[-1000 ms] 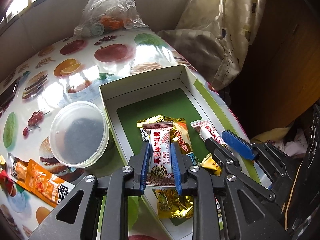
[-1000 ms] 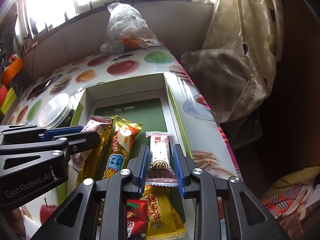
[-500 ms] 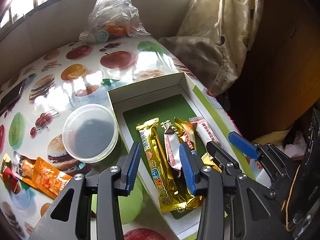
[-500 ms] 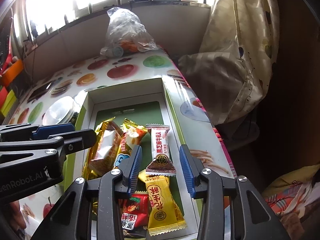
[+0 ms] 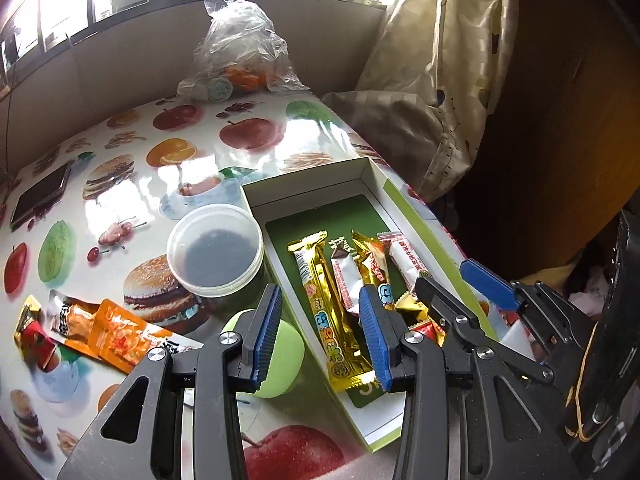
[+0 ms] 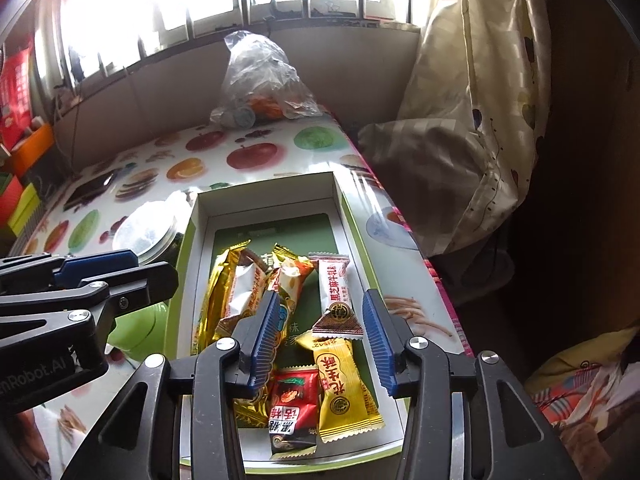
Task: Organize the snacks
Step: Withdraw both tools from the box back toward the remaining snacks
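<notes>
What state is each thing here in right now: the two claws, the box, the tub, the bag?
Left gripper: open, empty, just opened.
Right gripper: open, empty, just opened.
Box: lidless, snacks lying inside.
Tub: lid on.
Bag: bunched, holding items.
Orange packets: outside the box.

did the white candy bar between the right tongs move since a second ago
Cannot tell. The white candy bar lies in the box, but the view itself shifted; the right tongs, just opening, no longer pinch it.
</notes>
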{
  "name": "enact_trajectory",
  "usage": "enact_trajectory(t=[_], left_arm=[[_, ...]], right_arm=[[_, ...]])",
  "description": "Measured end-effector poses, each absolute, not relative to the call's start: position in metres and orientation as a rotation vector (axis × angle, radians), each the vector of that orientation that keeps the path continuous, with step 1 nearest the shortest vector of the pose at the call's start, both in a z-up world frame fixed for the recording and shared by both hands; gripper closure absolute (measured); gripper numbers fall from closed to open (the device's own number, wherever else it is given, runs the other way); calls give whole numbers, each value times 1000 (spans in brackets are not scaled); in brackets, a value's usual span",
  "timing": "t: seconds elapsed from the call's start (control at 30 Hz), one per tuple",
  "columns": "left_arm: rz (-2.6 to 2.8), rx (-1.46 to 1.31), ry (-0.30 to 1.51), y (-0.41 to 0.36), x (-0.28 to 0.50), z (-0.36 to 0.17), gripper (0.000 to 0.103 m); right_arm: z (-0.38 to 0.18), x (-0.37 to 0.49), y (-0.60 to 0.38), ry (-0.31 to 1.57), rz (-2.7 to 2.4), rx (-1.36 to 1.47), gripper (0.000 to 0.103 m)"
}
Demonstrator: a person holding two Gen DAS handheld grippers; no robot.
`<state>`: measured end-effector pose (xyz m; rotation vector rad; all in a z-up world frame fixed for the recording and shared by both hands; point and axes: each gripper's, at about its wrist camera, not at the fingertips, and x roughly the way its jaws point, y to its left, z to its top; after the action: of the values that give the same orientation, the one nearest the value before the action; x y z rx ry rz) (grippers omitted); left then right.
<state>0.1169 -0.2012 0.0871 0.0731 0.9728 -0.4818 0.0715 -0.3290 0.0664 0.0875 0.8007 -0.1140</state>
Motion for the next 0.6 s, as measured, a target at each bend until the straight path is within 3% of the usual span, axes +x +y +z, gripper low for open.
enact_trajectory(t=[0.6], left_arm=[[-412, 34, 922, -145, 88, 96, 62]], right_arm=[[86, 52, -286, 751, -35, 73, 59]])
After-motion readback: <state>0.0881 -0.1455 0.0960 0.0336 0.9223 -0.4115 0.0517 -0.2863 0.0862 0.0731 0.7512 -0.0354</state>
